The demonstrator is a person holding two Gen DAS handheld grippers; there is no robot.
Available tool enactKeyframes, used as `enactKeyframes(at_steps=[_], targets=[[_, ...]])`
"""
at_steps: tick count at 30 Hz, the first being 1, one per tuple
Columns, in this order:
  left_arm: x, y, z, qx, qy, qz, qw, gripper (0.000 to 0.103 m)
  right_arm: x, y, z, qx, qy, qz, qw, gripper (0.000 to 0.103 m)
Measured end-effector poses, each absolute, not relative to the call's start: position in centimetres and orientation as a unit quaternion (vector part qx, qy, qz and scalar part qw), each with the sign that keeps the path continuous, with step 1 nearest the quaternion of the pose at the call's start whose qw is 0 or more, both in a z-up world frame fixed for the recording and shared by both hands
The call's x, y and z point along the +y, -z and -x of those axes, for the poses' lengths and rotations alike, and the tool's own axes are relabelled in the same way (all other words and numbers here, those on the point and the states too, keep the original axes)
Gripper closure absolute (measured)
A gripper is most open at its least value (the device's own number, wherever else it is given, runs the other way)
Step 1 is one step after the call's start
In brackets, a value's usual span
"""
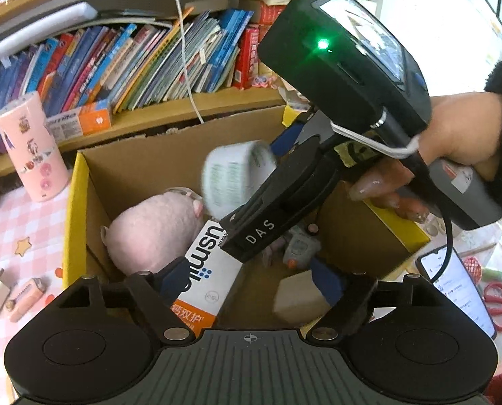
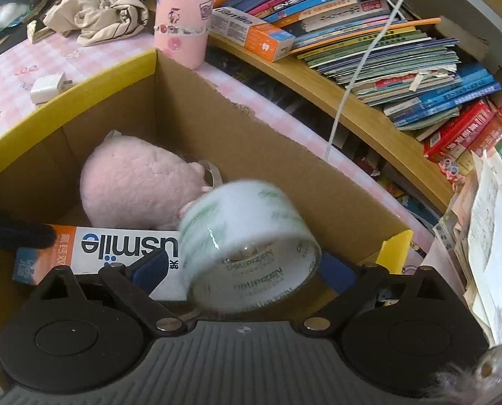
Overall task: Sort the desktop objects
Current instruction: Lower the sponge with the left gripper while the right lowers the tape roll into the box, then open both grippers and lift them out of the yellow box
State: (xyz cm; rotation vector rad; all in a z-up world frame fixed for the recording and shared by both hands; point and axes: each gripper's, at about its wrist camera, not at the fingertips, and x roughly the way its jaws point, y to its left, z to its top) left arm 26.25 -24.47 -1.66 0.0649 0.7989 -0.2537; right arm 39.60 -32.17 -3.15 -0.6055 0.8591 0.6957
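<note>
One roll of clear tape (image 2: pixel 251 246), blurred and perhaps loose, sits between the right gripper's (image 2: pixel 247 270) spread fingers above a cardboard box (image 2: pixel 237 141). The box holds one pink plush toy (image 2: pixel 139 182) and one usmile carton (image 2: pixel 115 249). The left gripper (image 1: pixel 251 276) is spread and empty, angled down into the box.

A home desk: pink checked tablecloth (image 1: pixel 21 222), crowded bookshelf (image 1: pixel 132 67), plush toy (image 2: pixel 139 182).
</note>
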Motion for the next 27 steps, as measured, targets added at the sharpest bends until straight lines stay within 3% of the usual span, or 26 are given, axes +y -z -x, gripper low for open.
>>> enactKeyframes(at_steps=[8,27], targets=[[-24.9,0.2,-23.9,0.358,0.119,-0.046,0.925,0.016,-33.5,1.5,-38.2,0.389,-0.328,0.251,0.823,0.006],[-21.3,-1.5,-16.9,0.319,0.034,-0.020,0.947,0.015,-36.7,-2.4,-30.7,0.329,-0.320,0.162,0.874,0.005]])
